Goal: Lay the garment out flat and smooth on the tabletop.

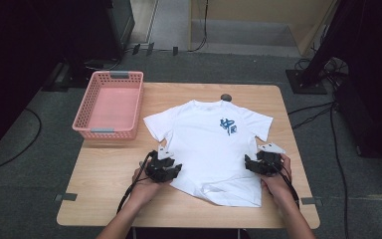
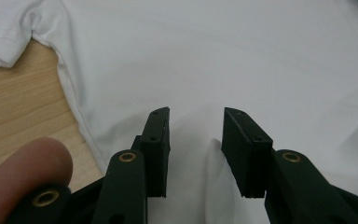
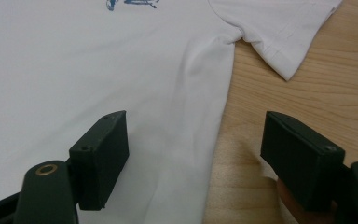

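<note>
A white T-shirt with a blue print on the chest lies flat, front up, on the wooden table. My left gripper rests on the shirt's lower left side. In the left gripper view its jaws stand a little apart over the T-shirt, and a small ridge of fabric rises between them without being pinched. My right gripper is at the shirt's lower right side. In the right gripper view it is wide open, astride the side seam of the T-shirt, with one jaw over cloth and the other over wood.
A pink plastic basket stands at the table's far left corner. A small dark round object sits at the far edge just beyond the shirt's collar. Bare wood lies left of the shirt and along the near edge.
</note>
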`<state>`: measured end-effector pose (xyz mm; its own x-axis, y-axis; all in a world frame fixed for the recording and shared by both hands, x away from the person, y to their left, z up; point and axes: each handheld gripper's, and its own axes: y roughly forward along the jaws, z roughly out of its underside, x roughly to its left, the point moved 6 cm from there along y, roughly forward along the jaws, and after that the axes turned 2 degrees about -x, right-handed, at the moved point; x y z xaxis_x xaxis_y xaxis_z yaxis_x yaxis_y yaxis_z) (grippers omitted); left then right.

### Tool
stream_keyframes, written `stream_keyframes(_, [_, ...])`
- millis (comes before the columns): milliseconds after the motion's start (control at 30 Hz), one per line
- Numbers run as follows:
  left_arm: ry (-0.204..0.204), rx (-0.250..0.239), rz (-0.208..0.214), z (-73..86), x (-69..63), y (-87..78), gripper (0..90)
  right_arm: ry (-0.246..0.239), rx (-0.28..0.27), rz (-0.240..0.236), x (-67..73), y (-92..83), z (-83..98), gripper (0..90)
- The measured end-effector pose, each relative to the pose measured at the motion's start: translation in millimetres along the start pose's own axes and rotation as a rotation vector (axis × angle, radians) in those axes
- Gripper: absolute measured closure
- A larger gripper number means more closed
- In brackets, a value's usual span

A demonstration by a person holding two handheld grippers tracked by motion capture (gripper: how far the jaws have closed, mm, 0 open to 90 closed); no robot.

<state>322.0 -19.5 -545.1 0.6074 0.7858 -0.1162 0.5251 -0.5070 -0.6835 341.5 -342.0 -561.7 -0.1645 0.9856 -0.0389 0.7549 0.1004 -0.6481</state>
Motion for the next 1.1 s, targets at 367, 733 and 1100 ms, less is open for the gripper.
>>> stream_keyframes(367, [0.045,-0.039,0.081,13.9,-4.8,-11.5,89.7,0.046,-0.025,-0.014,-1.1,1.4,2.6,23.4])
stream_keyframes(733, [0.008,-0.075,0.389,61.3,33.3,-78.3,70.0,0.065,-0.020,-0.009,-3.4,1.8,2.6,23.4])
stream_keyframes(1100, [-0.095,-0.100,0.274,39.1,19.0,-60.2,49.2,0.043,-0.024,-0.012,-0.5,-8.2,10.5,22.4])
